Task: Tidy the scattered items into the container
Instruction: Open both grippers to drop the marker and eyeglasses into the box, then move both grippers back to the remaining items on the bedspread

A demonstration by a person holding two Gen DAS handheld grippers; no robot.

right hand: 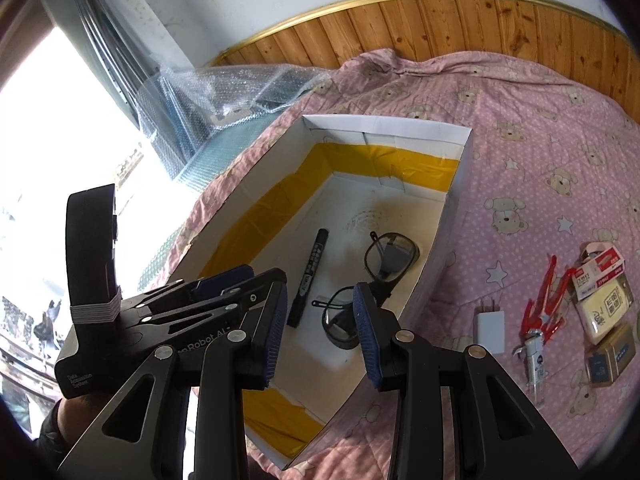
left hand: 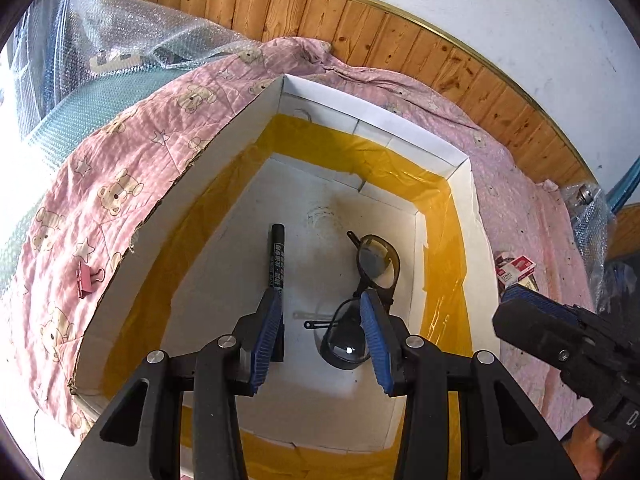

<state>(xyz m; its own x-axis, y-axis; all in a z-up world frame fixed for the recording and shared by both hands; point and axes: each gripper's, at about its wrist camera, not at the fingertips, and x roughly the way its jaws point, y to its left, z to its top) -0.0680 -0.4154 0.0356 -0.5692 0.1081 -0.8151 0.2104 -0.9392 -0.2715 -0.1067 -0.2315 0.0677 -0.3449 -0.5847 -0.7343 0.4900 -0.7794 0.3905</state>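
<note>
A white cardboard box (left hand: 380,120) lined with yellow tape sits on a pink bear-print quilt (left hand: 120,152). On its floor lie a black marker (left hand: 277,256) and black-framed glasses (left hand: 376,264). My left gripper (left hand: 320,300) hangs open above them with nothing between its fingers. In the right wrist view, my right gripper (right hand: 320,300) is open and empty over the near part of the box (right hand: 384,122), above the marker (right hand: 310,276) and glasses (right hand: 390,256). The left gripper (right hand: 232,276) shows beside it. On the quilt, outside the box, lie a pink binder clip (left hand: 89,279) and a staples box (left hand: 516,270).
Right of the box on the quilt (right hand: 540,128) lie a white charger plug (right hand: 490,326), a red-handled tool (right hand: 540,308), the staples box (right hand: 600,270), a yellow pack (right hand: 604,312) and a small dark box (right hand: 610,354). Bubble wrap (left hand: 132,32) is heaped at the back left. A wood-panelled wall (left hand: 360,28) runs behind.
</note>
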